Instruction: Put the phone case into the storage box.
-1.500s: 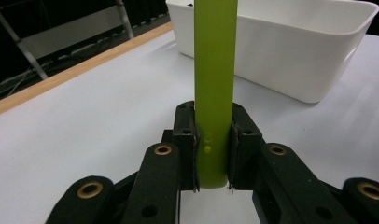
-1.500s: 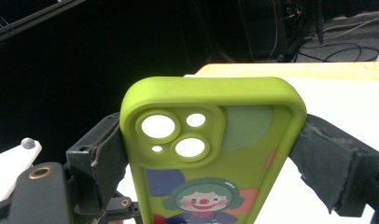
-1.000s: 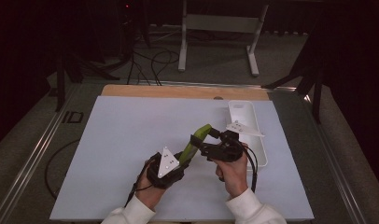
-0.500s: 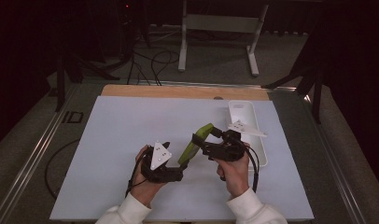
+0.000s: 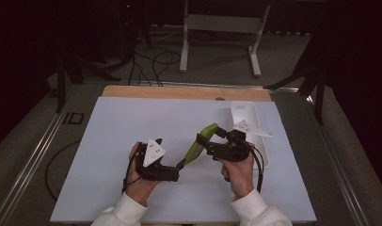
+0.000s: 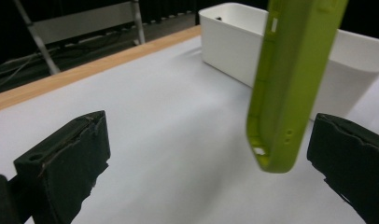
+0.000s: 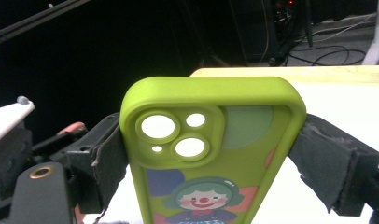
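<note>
A lime-green phone case with a clown picture hangs tilted above the white mat, and my right gripper is shut on its camera end. In the right gripper view both pads press the sides of the case. My left gripper sits just left of the case's lower end. Its jaws have just been opening and stand wide in the left gripper view. The lower end of the case hangs between them, close to the right jaw, with no pad touching it.
A white oblong tray stands at the mat's right side, behind the right gripper, and appears beyond the case as the tray. A wooden strip edges the table's far side. Dark floor with cables and stand legs lies beyond.
The left gripper's jaws have opened and let go of the case's lower end, and the left hand has drawn back to the left. The right gripper has kept still with the case.
</note>
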`<state>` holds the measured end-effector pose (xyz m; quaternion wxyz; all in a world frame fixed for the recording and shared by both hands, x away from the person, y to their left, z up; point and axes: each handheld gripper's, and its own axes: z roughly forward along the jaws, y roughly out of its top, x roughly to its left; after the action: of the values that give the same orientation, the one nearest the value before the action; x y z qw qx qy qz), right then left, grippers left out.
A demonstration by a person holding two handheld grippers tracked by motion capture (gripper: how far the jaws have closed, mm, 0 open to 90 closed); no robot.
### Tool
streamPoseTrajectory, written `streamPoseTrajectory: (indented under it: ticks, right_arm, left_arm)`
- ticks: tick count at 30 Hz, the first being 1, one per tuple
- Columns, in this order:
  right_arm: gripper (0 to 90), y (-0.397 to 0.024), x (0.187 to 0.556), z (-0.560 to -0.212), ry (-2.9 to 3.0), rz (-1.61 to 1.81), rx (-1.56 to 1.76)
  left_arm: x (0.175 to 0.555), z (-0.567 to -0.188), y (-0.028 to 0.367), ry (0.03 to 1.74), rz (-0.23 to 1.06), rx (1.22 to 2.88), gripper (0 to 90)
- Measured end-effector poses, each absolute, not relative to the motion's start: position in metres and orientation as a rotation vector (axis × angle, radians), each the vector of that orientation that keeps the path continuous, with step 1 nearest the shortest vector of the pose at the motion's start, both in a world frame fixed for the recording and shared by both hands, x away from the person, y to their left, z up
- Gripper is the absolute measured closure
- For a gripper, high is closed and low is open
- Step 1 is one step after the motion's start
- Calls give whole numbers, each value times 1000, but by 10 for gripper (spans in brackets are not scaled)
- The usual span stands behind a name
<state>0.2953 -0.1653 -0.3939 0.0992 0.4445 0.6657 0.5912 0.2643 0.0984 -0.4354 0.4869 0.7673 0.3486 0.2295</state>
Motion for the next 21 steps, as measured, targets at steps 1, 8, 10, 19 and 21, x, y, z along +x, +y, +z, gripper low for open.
streamPoseTrajectory:
  ticks: [1, 8, 10, 19, 21]
  right_arm:
    - [160, -166, 295, -394, 1969, 1748, 1317]
    - [159, -171, 298, -389, 1951, 1750, 1319]
    - [160, -171, 298, -388, 1944, 1755, 1320]
    - [159, -175, 299, -386, 1937, 1748, 1321]
    - [159, -176, 300, -385, 1930, 1748, 1322]
  left_arm:
    - [264, -435, 101, 852, 562, 1863, 0]
    - [265, -433, 123, 876, 581, 1855, 0]
    - [264, -432, 129, 882, 595, 1847, 0]
    - [261, -430, 160, 910, 616, 1817, 0]
    - [259, -433, 170, 917, 616, 1807, 0]
